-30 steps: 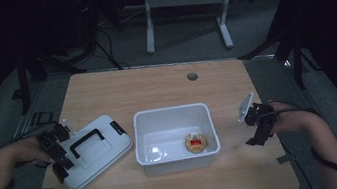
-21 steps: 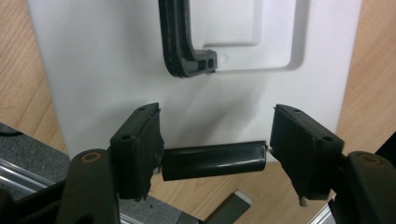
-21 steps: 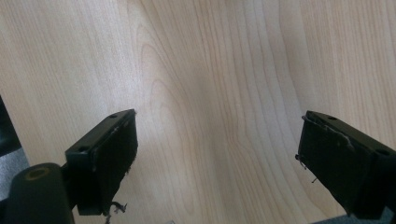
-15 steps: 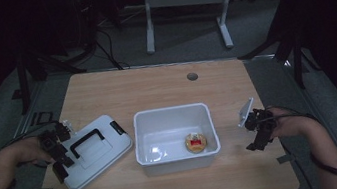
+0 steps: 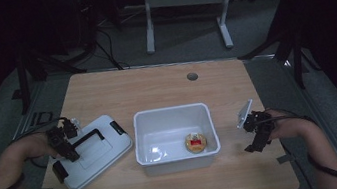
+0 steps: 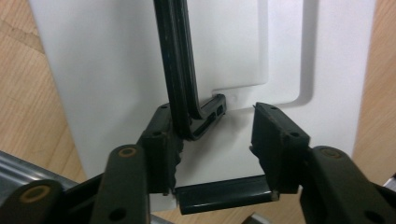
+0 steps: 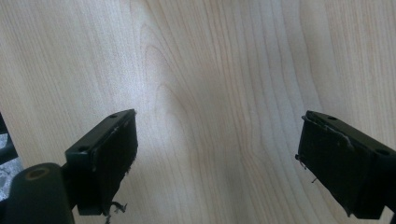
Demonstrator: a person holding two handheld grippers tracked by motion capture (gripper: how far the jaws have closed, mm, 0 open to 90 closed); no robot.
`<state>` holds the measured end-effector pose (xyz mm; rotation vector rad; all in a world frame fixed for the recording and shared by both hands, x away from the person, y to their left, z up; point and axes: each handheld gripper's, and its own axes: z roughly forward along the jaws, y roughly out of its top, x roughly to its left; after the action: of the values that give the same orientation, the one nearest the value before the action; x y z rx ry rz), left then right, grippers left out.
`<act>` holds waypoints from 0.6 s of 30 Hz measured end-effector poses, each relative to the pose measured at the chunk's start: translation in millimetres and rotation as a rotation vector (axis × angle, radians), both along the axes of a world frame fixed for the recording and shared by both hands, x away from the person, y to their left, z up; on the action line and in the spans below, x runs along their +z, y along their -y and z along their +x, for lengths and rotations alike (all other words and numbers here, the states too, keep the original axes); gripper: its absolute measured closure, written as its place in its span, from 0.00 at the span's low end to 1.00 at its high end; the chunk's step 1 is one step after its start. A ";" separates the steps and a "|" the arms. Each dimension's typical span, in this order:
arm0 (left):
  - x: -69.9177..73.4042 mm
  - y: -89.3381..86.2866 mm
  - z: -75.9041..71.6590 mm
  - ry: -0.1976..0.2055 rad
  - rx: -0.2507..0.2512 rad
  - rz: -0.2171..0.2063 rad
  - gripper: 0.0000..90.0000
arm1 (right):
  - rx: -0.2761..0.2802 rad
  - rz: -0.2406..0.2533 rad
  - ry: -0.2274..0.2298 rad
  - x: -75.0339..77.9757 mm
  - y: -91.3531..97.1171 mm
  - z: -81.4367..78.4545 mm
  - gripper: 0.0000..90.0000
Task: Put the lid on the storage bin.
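Left fingers (image 6: 212, 135) closing round lid handle (image 6: 177, 70) | right fingers (image 7: 217, 158) wide, empty | tub (image 5: 170, 117): snack (image 5: 195, 142)

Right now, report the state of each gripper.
Left gripper: fingers closing around the lid's black handle, one touching, not yet clamped.
Right gripper: open, holding nothing.

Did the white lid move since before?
No. The lid lies the same way left of the bin, the left claw at its handle.
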<state>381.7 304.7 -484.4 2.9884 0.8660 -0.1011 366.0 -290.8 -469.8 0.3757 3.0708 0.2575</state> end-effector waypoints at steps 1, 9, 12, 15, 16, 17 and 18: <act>-0.9 1.0 1.2 -0.012 0.005 0.009 0.63 | 0.001 -0.001 0.003 -0.5 0.2 -0.2 0.13; -5.8 9.5 4.0 -0.010 -0.001 0.068 0.74 | -0.012 -0.007 0.012 -8.4 2.9 -0.5 0.13; -6.9 11.2 3.9 -0.011 0.004 0.069 0.77 | -0.018 0.008 0.036 -11.5 4.2 -1.9 0.13; -6.7 11.8 3.7 -0.021 -0.006 0.069 0.83 | -0.022 0.008 0.045 -14.2 5.1 -1.9 0.13; -7.2 12.9 3.2 -0.032 -0.009 0.063 0.87 | -0.025 0.015 0.043 -15.5 5.4 -1.7 0.13; -7.2 12.9 3.2 -0.032 -0.009 0.063 0.88 | -0.025 0.015 0.043 -15.5 5.4 -1.7 0.13; -7.7 13.4 3.2 -0.044 0.001 0.057 0.88 | -0.028 0.017 0.043 -16.4 5.5 -2.3 0.13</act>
<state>384.9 291.3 -492.1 3.0500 0.8898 -0.1456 363.7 -296.4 -486.2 0.4086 3.0205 0.2870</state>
